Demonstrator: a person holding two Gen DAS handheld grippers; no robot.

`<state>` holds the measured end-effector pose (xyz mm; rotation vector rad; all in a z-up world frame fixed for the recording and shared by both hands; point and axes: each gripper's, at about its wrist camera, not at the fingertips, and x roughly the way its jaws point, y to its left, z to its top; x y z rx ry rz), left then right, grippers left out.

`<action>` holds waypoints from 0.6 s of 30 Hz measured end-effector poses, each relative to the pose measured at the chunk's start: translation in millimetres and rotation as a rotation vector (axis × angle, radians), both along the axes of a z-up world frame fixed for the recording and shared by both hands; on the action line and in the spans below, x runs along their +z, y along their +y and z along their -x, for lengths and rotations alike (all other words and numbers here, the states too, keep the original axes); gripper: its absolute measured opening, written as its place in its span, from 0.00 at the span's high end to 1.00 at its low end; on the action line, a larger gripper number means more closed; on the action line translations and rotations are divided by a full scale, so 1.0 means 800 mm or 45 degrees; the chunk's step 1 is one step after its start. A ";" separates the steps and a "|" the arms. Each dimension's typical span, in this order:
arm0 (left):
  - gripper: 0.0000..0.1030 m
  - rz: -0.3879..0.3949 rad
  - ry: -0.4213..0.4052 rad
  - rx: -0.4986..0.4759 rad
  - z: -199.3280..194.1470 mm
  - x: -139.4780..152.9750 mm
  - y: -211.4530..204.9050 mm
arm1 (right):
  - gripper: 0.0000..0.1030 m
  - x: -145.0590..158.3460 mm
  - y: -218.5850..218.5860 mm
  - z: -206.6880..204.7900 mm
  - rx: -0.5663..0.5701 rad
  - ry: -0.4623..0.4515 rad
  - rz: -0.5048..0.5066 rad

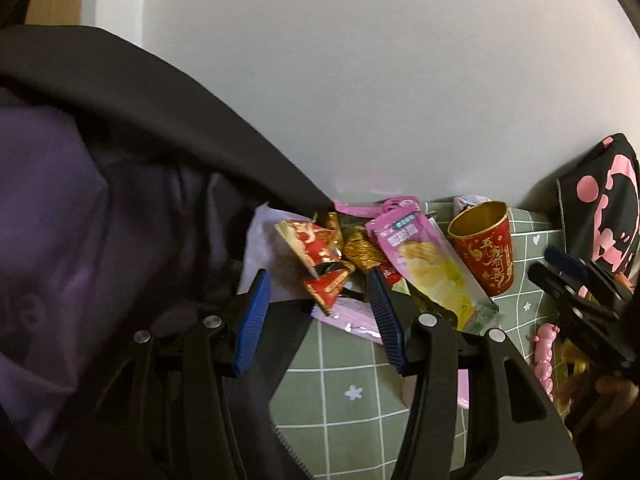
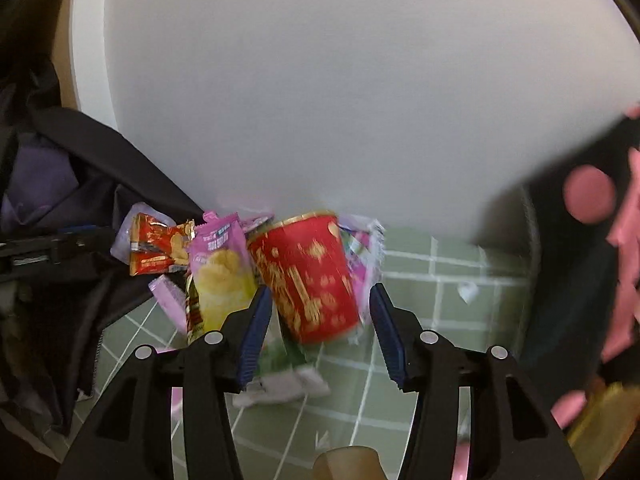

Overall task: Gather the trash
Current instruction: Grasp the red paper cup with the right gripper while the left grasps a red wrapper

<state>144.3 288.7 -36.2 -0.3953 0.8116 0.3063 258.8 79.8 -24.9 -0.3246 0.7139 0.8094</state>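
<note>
Plain white wall (image 1: 380, 80) behind tabletop (image 1: 344, 396). Tabletop covered by green cloth, white grid lines, small star and heart motifs. Tan strip (image 1: 52, 0) visible at wall's left edge. Lighting even, diffuse.

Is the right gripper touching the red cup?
Apart. In the right wrist view the red cup sits between the right gripper's open jaws, with green tablecloth showing between cup and right pad; the left side is close.

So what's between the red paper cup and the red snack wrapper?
The pink-and-yellow chip packet lies between the red paper cup and red snack wrapper, right wrist view.
</note>
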 end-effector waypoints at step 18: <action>0.53 0.005 -0.031 -0.009 0.007 -0.001 0.025 | 0.50 -0.034 0.053 -0.077 0.069 0.218 0.087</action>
